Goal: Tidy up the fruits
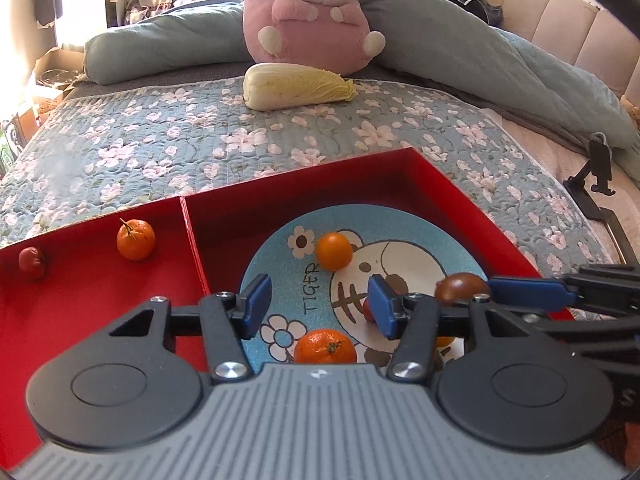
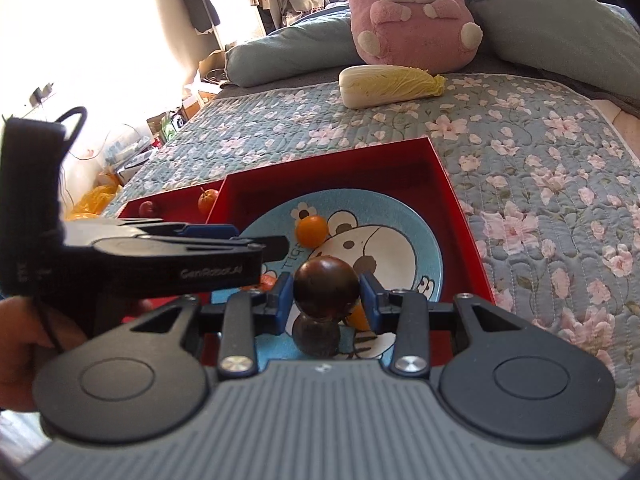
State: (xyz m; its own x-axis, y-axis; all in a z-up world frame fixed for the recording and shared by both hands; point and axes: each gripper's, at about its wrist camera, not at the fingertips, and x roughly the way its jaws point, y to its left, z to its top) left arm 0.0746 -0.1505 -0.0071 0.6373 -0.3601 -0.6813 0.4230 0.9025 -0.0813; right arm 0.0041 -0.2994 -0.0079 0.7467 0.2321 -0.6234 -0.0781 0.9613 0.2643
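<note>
Squarely between right gripper (image 2: 325, 300) pads: dark fruit (image 2: 326, 286).

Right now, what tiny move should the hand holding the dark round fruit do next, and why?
Probably lift the right gripper a little and carry the dark brown fruit left toward the smaller red compartment. Its fingers already pinch the fruit above the tiger plate, and a tangerine and a small red fruit already sit there.
</note>
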